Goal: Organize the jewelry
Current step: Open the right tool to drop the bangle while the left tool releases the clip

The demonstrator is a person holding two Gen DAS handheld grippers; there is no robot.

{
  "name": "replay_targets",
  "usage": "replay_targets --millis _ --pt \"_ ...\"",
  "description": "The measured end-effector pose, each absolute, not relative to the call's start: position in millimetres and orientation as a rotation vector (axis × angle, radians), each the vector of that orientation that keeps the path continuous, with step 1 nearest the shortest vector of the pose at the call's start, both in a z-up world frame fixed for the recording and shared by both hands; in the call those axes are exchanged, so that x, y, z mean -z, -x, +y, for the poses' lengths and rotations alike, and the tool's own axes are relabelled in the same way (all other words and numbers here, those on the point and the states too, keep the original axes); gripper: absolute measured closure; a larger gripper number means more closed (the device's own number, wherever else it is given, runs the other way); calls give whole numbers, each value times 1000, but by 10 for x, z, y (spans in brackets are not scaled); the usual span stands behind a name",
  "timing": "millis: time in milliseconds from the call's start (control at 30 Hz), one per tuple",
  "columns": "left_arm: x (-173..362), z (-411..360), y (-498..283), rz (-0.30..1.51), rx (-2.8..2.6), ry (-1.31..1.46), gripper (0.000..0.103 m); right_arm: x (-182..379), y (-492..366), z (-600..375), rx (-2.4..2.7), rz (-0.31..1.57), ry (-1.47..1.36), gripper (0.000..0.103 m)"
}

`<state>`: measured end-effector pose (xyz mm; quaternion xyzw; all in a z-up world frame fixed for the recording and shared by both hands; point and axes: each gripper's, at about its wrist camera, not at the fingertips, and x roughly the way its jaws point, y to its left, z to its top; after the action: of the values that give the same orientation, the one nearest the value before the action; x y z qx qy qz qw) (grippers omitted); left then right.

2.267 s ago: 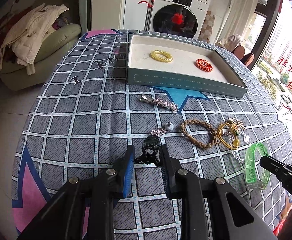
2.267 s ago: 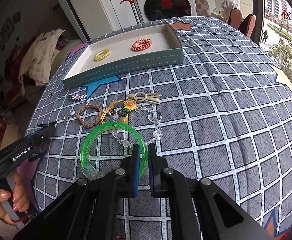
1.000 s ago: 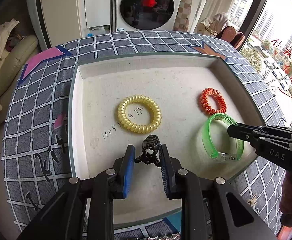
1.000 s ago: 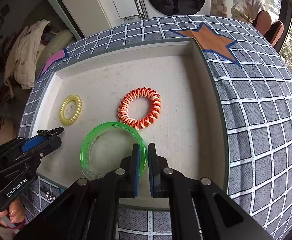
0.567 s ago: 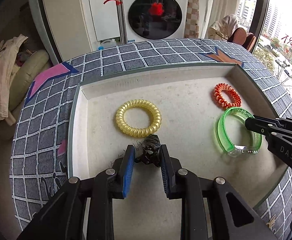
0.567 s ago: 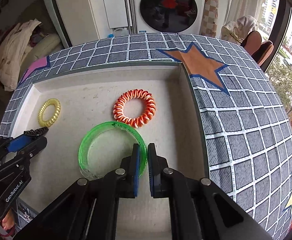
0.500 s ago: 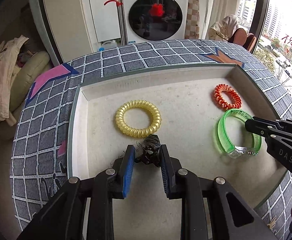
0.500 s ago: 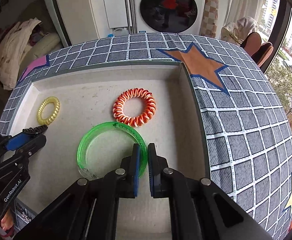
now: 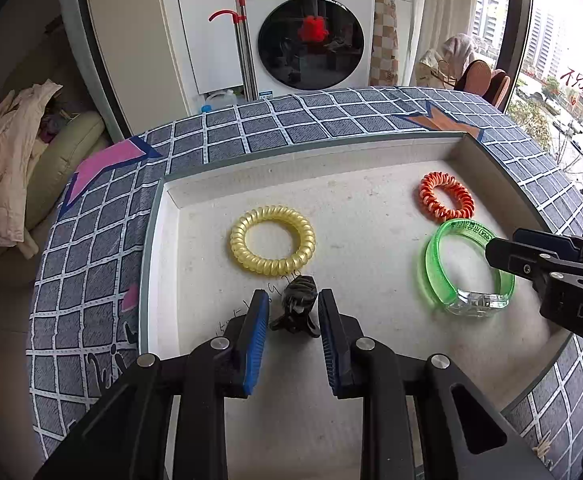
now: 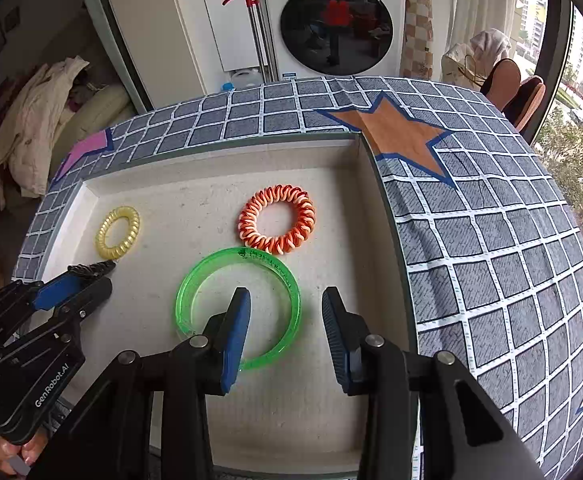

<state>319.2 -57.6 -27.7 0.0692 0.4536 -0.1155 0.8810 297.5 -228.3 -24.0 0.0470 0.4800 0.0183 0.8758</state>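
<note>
Both grippers are over the teal tray (image 9: 149, 240) with a pale floor. My left gripper (image 9: 293, 314) is shut on a small black hair claw (image 9: 297, 306), low over the tray floor just in front of the yellow coil hair tie (image 9: 272, 240). My right gripper (image 10: 285, 320) is open; the green bangle (image 10: 238, 307) lies flat on the tray floor, its rim between the open fingers. The bangle also shows in the left wrist view (image 9: 467, 268). An orange coil hair tie (image 10: 277, 225) lies just beyond the bangle.
The tray's walls (image 10: 387, 240) rise around the floor. The checked tablecloth (image 10: 491, 240) with star patches covers the table. A washing machine (image 9: 311, 28) and a sofa with clothes (image 9: 19, 160) stand beyond the table's far edge.
My right gripper has opened and let go of the green bangle, which now lies on the tray floor. My left gripper has stayed shut on the black claw and hardly moved.
</note>
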Motion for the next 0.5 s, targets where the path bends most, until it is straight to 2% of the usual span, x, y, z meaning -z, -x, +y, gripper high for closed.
replay_targets --millis 33,67,100,133,367,433,500 --pt "269 -574 -3189 944 238 -143 55 209 -2955 -2293 -40 994 -105 62" --pt "261 -569 -3184 942 234 -143 27 180 -2934 -2303 -41 986 -113 62" --pt "247 -559 -3175 935 226 -139 10 157 -2916 -2308 -42 979 -121 62" --pt "218 -541 -3151 912 215 -130 0 136 -2900 -2315 -43 974 -127 61" --pt "81 -519 -3058 888 216 -125 0 94 -2811 -2289 -48 969 -148 61" --pt "34 -486 -2999 871 213 -124 0 83 -2775 -2278 -56 967 -153 58" --pt "-14 -442 -2920 853 208 -116 0 75 -2736 -2270 -65 967 -159 50"
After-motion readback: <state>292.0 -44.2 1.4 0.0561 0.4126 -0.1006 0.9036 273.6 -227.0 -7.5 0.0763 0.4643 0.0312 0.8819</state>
